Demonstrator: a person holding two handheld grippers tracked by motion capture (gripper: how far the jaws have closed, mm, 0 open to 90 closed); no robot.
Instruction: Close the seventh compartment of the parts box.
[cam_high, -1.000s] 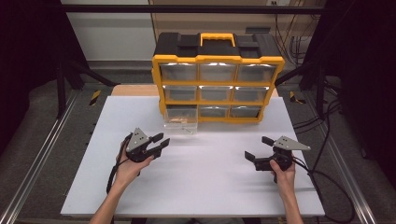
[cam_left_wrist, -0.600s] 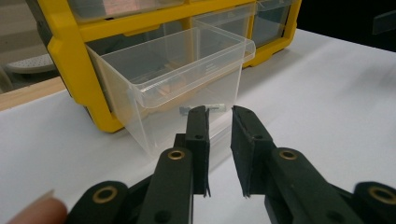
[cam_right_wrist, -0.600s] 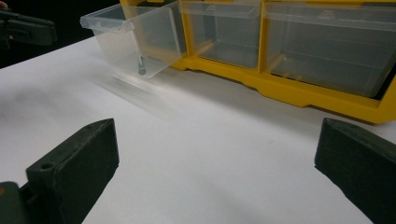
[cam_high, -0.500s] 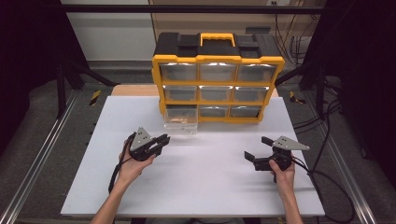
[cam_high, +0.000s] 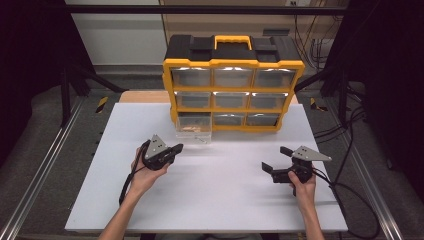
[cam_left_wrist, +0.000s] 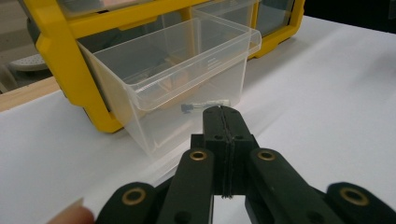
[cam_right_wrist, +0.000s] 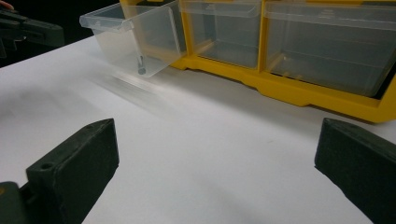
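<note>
left claw (cam_left_wrist: 223, 116) closed before pulled-out clear drawer (cam_left_wrist: 187, 60), empty

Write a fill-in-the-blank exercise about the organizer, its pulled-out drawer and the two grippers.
1. The left gripper has its jaws ____, with nothing between them.
2. The right gripper has its jaws ____.
3. The pulled-out clear drawer sits in the ____ row of the yellow drawer organizer.
4. The small thing inside that drawer is a ____.

Missing words: shut; open; bottom; bolt
</note>
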